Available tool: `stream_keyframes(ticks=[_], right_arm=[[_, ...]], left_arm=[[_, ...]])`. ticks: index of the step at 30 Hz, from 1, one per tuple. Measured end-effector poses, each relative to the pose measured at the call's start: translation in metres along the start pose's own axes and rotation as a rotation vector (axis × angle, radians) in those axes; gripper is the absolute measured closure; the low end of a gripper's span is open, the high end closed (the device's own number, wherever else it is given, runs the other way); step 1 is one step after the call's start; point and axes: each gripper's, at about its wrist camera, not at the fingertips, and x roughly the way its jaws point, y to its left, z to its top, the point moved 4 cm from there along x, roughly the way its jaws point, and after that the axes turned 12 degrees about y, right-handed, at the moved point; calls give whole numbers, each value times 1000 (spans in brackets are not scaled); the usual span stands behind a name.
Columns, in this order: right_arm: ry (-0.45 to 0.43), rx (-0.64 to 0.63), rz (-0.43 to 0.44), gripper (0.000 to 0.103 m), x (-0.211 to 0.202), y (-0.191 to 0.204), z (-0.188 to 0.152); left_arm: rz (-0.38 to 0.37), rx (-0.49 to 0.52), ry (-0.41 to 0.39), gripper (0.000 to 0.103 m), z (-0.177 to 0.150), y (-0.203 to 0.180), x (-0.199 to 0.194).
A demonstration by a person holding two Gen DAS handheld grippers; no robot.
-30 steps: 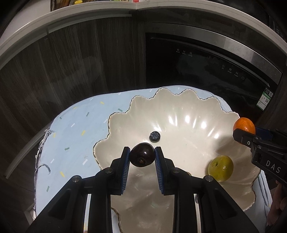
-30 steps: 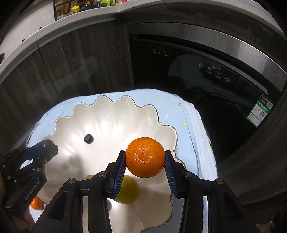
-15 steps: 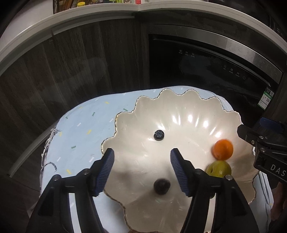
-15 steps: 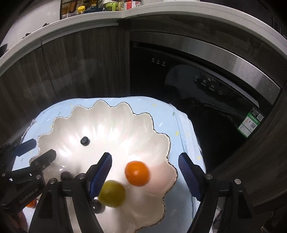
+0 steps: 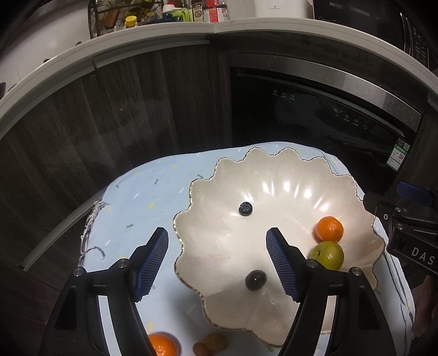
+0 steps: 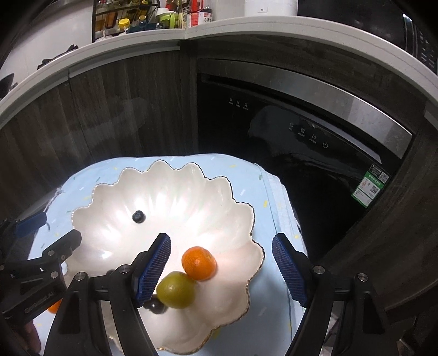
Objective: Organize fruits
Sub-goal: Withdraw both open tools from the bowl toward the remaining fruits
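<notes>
A white scalloped bowl (image 5: pixel 273 175) (image 6: pixel 175 178) sits on a light blue cloth. Inside it lie a blueberry (image 5: pixel 245 208) (image 6: pixel 138 217), a dark plum (image 5: pixel 255 279) (image 6: pixel 155 306), a tangerine (image 5: pixel 330 229) (image 6: pixel 199 263) and a green fruit (image 5: pixel 328 255) (image 6: pixel 176 290) touching it. My left gripper (image 5: pixel 217 261) is open and empty above the bowl's left side, over the plum. My right gripper (image 6: pixel 221 267) is open and empty above the tangerine. A second tangerine (image 5: pixel 162 344) and small brown fruits (image 5: pixel 212 343) lie on the cloth in front of the bowl.
The blue cloth (image 5: pixel 142 197) covers a small table with a frayed left edge. Behind it stand dark wood cabinet doors (image 5: pixel 109 115) and a black dishwasher front (image 6: pixel 287 131). A white countertop with bottles (image 6: pixel 153 19) runs above.
Both grippers opened and pulled up and back. The plum dropped from the left gripper into the bowl. The tangerine dropped from the right gripper and came to rest against the green fruit.
</notes>
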Motion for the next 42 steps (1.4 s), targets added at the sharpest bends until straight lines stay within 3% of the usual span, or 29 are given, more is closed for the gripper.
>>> stream_keyframes(ticks=[17,42], right_arm=[[-50,-12,15,26,-42,24,-21],[-61,-81,55,26,-69,82,-69]], left_arm=[[23,-5,-42,29,-27,25,-42],[47,-40,-35,29,-90,69,-66]])
